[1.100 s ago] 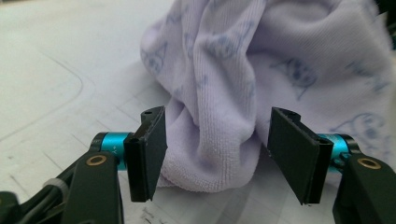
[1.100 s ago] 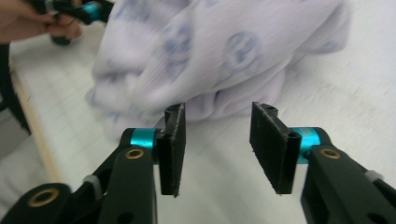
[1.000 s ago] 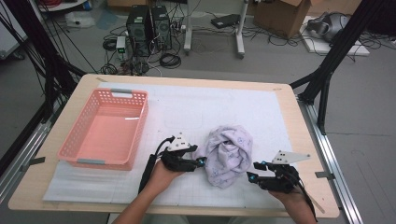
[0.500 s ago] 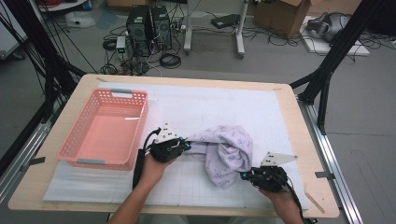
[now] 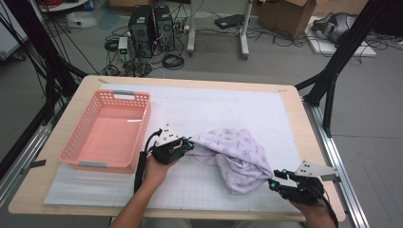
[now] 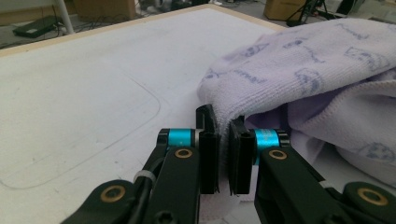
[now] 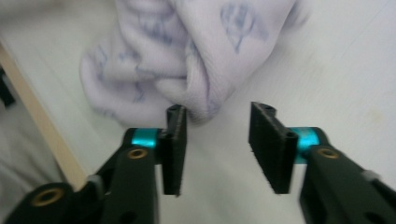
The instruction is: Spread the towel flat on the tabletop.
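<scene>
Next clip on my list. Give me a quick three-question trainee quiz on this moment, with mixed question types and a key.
1. True or false: the left gripper is clamped on an edge of the lilac towel.
2. Multiple choice: where does the pink basket sit? A) at the table's right edge B) left of the towel C) on top of the towel
3. Short answer: how do the right gripper's jaws stand relative to the towel?

Key
1. True: the left gripper view shows the hem pinched between its shut jaws.
2. B.
3. Apart, having just been opening; a fold of the towel lies just ahead of them, beside one jaw, not pressed.
</scene>
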The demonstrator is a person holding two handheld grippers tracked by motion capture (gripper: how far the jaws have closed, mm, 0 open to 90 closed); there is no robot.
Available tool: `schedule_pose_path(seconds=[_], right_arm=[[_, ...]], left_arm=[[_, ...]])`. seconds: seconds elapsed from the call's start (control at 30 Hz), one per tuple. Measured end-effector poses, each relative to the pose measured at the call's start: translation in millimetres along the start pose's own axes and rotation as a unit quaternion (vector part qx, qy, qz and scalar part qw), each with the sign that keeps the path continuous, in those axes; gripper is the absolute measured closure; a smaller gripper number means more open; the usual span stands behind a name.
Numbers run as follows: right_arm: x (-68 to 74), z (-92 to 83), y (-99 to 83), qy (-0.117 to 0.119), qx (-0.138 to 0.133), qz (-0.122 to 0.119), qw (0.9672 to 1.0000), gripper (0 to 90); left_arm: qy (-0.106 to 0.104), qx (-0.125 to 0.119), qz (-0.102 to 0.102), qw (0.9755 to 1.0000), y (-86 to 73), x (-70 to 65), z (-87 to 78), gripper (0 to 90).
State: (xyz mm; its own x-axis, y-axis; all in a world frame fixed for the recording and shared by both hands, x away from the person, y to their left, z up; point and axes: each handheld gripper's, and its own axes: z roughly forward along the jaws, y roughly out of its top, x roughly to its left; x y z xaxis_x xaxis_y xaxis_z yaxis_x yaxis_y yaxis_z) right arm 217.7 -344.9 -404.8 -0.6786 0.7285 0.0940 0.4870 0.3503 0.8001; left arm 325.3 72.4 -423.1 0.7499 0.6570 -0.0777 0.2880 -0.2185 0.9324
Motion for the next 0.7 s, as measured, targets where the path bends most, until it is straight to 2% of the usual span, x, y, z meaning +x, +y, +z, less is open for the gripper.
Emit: schedule_pose_path(seconds=[0.07, 0.13, 0.3, 0.43, 0.47, 0.53, 0.6, 0.7], right_arm=[[-3.4, -3.0, 9.7, -0.006, -0.027, 0.003, 0.9996, 48.9], [-7.3, -1.6, 22.6, -0.006, -0.047, 0.001, 0.9989, 47.4], [-18.5, 11.0, 65.2, 0.013, -0.089, 0.0, 0.996, 46.1], [-24.7, 27.6, 91.8, 0.006, -0.079, -0.019, 0.9967, 47.7], [-27.5, 35.8, 98.5, 0.001, -0.071, -0.029, 0.997, 48.9], [-31.8, 49.0, 105.9, -0.003, -0.049, -0.033, 0.9982, 49.5], [-38.1, 65.2, 112.5, -0.012, -0.034, -0.043, 0.9984, 51.3], [-47.9, 91.8, 119.8, -0.003, -0.001, -0.054, 0.9986, 59.6]], left_arm=[[0.001, -0.001, -0.003, 1.0, 4.5, 2.8, 2.0, 84.6], [0.007, -0.001, 0.005, 1.0, 10.2, 3.7, 4.3, 84.7], [0.021, -0.005, -0.003, 0.9998, 21.1, 12.1, 8.7, 84.6], [0.028, -0.003, -0.009, 0.9996, 22.7, 18.5, 10.6, 84.6], [0.027, 0.003, -0.008, 0.9996, 21.8, 19.5, 11.1, 84.6], [0.024, 0.013, -0.01, 0.9996, 20.0, 20.4, 12.7, 84.6], [0.025, 0.014, -0.005, 0.9996, 20.1, 19.3, 13.6, 84.6], [0.026, 0.016, -0.004, 0.9995, 19.6, 18.2, 15.7, 84.5]])
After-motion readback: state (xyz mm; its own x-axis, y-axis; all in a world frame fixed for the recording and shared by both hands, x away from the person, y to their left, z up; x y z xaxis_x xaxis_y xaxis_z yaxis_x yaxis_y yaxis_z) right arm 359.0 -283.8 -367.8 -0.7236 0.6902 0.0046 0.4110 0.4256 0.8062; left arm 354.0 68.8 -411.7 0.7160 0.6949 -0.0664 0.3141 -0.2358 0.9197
